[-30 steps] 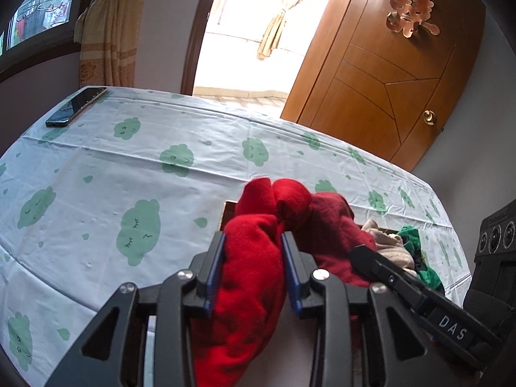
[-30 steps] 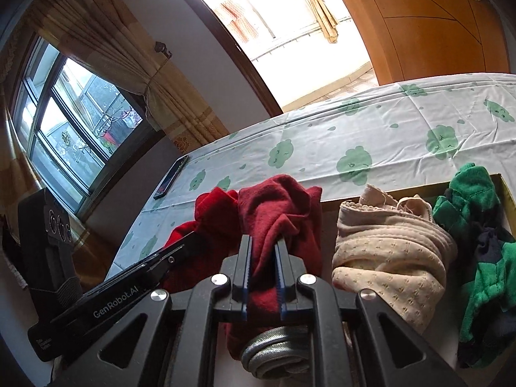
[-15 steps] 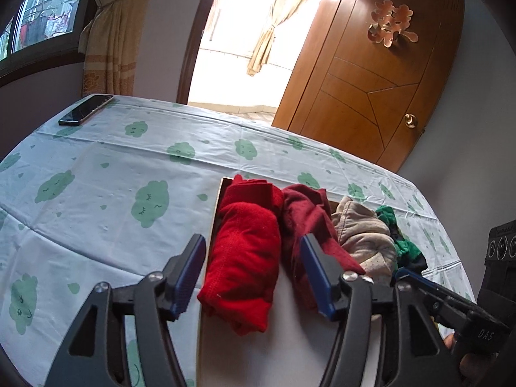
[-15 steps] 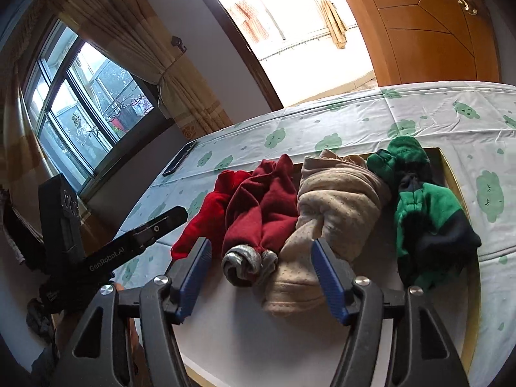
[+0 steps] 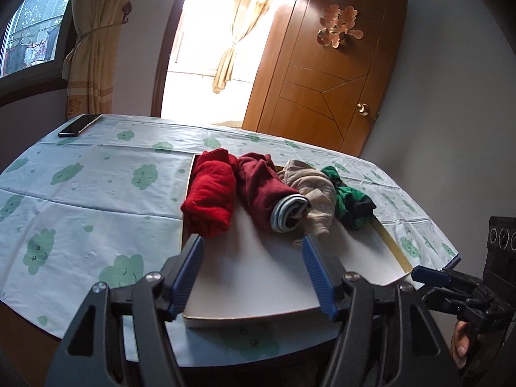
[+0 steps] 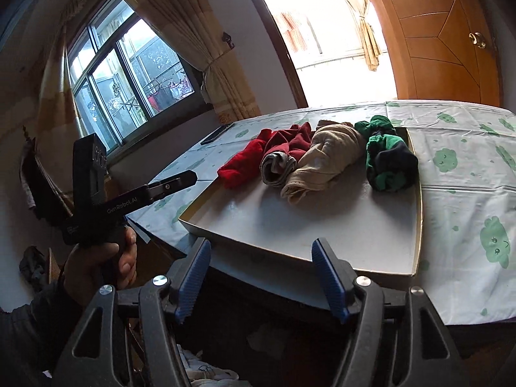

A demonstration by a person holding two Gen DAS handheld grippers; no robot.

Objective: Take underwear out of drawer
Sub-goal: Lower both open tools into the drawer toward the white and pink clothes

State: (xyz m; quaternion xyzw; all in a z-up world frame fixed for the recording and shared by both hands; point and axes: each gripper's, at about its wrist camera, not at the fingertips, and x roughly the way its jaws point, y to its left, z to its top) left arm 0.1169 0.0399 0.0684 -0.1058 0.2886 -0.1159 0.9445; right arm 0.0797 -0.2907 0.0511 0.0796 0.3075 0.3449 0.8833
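Observation:
A shallow white drawer tray [image 5: 277, 277] [image 6: 322, 222] lies on the table. Rolled underwear lies at its far end: bright red [image 5: 211, 192] [image 6: 240, 166], dark red with a striped band [image 5: 267, 190] [image 6: 283, 151], beige [image 5: 314, 190] [image 6: 325, 161], and green and black [image 5: 350, 201] [image 6: 388, 158]. My left gripper [image 5: 251, 245] is open and empty, held back over the tray's near end. My right gripper [image 6: 261, 248] is open and empty, held off the tray's near edge.
The table wears a white cloth with green cloud prints [image 5: 80, 193] [image 6: 467, 177]. A dark phone [image 5: 79, 124] [image 6: 216, 134] lies at its far left corner. A wooden door [image 5: 325, 90] and a bright doorway stand behind. The table's front edge is just ahead of both grippers.
Both grippers opened, letting go of the bright red and dark red underwear, which now lie in the tray. Both grippers then pulled back away from the clothes.

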